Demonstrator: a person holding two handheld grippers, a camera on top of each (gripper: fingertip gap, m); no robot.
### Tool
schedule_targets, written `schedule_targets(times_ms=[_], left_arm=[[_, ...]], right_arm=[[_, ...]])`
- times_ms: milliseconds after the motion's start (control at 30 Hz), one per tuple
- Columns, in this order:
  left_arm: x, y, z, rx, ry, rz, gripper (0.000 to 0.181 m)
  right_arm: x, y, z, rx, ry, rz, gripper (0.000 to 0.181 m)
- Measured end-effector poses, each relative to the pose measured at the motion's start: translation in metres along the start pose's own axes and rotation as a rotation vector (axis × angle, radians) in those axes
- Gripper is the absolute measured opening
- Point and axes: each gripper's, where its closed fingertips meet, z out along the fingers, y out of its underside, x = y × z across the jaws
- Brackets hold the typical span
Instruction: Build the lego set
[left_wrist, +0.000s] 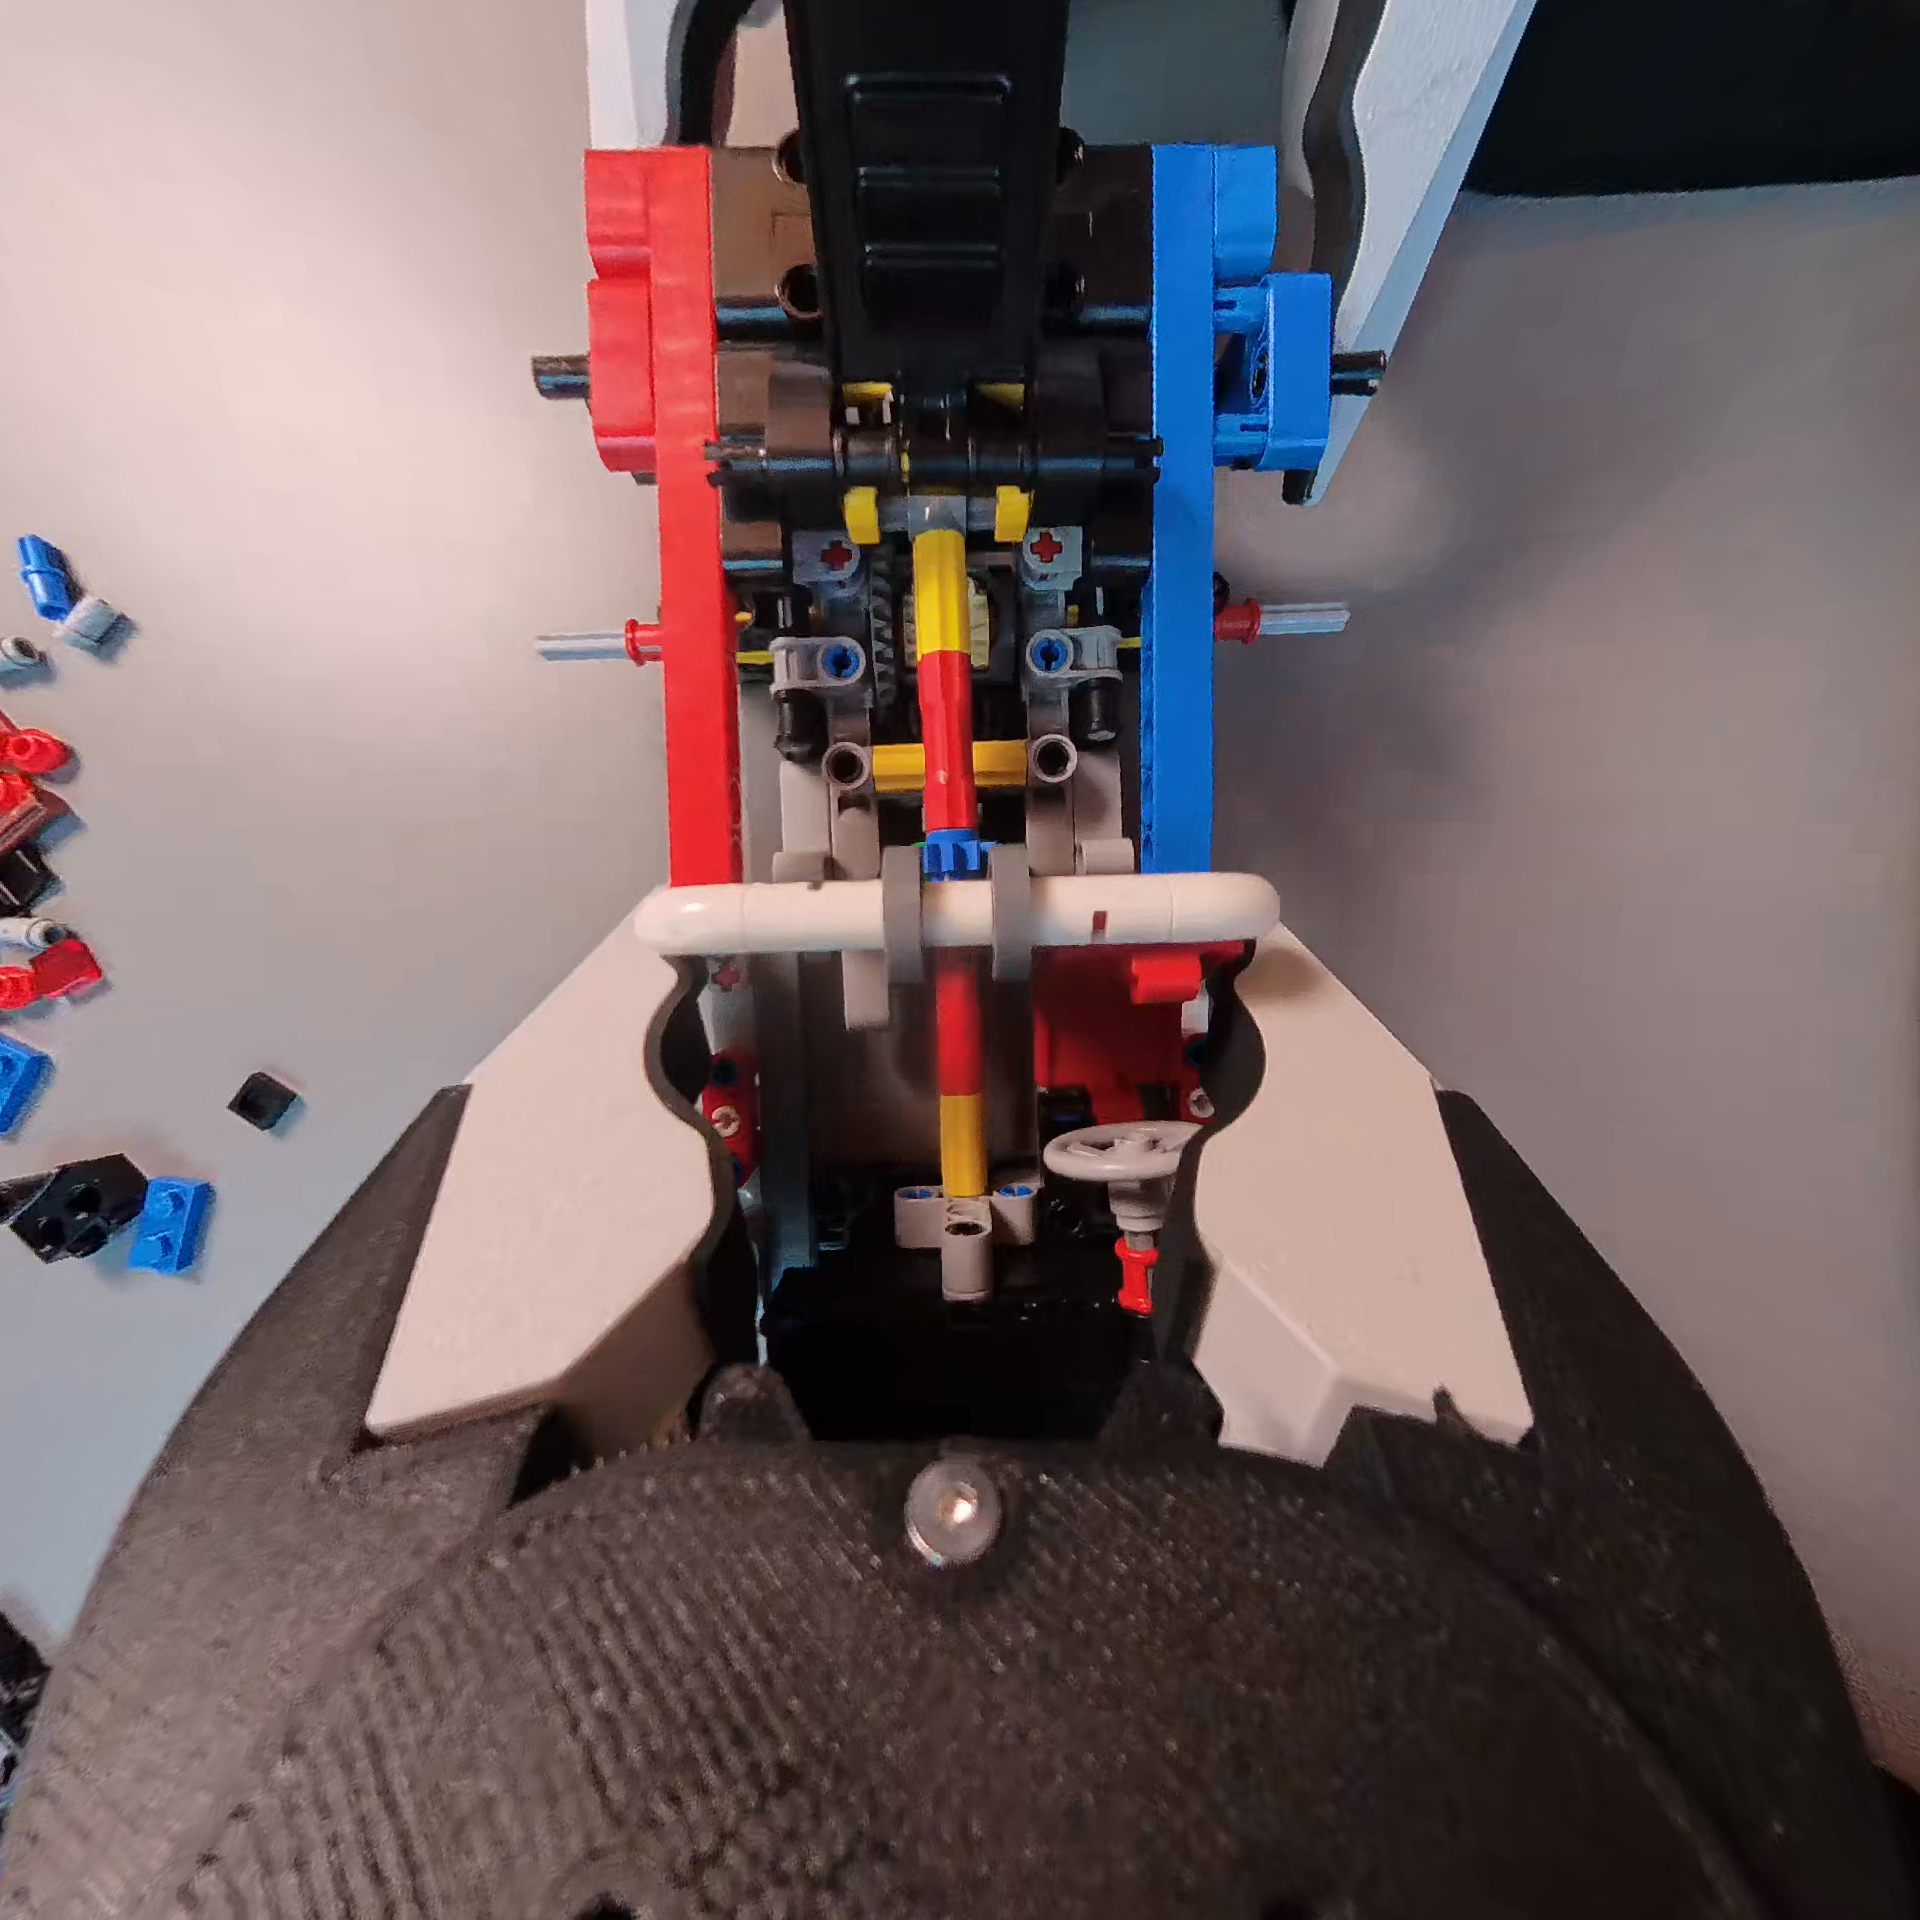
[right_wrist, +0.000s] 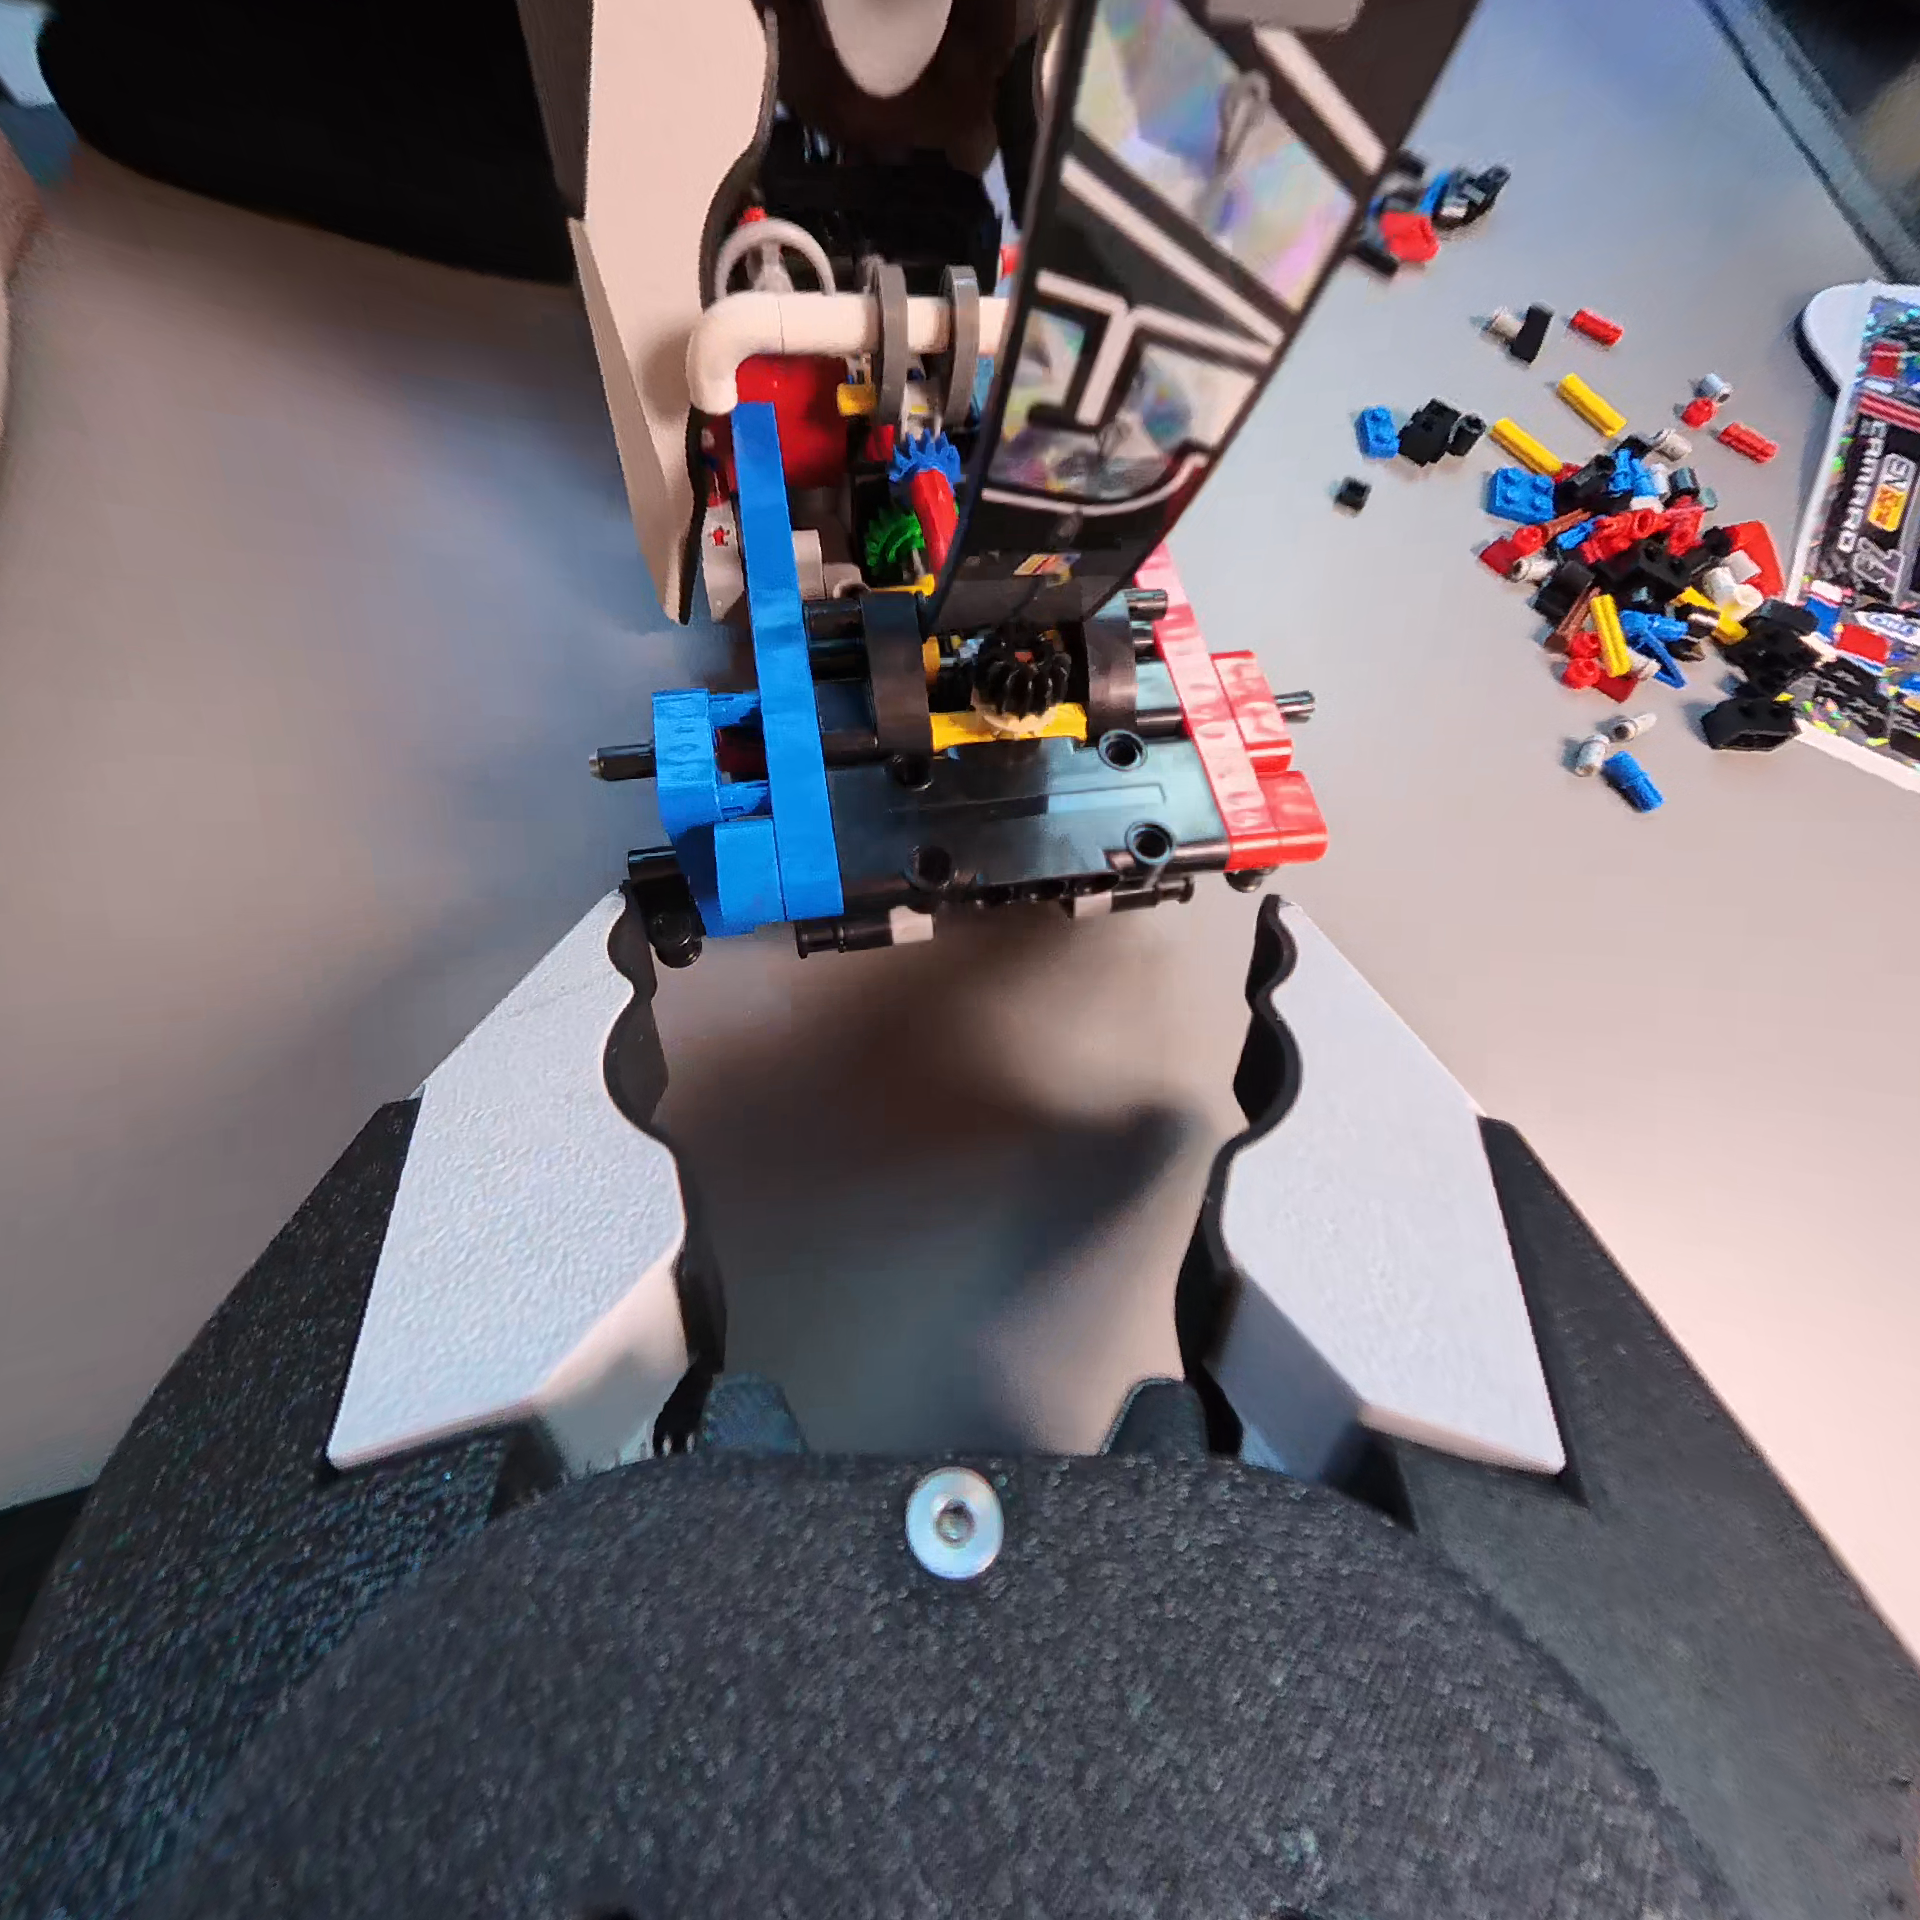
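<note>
Here the lego chassis (left_wrist: 940, 727) sits clamped within the left hand-held gripper (left_wrist: 956, 1039).

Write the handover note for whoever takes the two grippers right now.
Left gripper: shut on the half-built red, blue and black lego car chassis, gripping its cockpit end by the white roll bar.
Right gripper: open and empty, fingertips just short of the chassis's rear end.
Loose mixed-colour lego pieces lie on the grey table, beside a shiny sticker sheet.
Done: frame, central driveshaft, grey steering wheel.
Left: the loose pieces; no wheels fitted yet.
</note>
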Motion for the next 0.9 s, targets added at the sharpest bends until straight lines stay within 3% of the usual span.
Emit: schedule_targets(times_ms=[167,333,533,733,900], left_arm=[[0.010,-0.020,-0.031,0.253,0.017,0.082,0.096],[0.028,-0.041,-0.069,0.575,0.010,0.222,0.095],[0.032,-0.046,-0.075,0.659,-0.036,0.300,0.095],[0.038,-0.048,-0.073,0.672,-0.009,0.312,0.094],[0.039,-0.050,-0.074,0.685,0.000,0.305,0.094]], right_arm=[[-0.009,-0.040,-0.023,0.201,0.003,0.099,0.117],[-0.026,-0.087,-0.040,0.321,0.075,0.003,0.120],[-0.042,-0.123,-0.045,0.347,0.124,-0.080,0.130],[-0.044,-0.118,-0.032,0.291,0.115,-0.136,0.132],[-0.044,-0.122,-0.033,0.347,0.117,-0.132,0.131]])
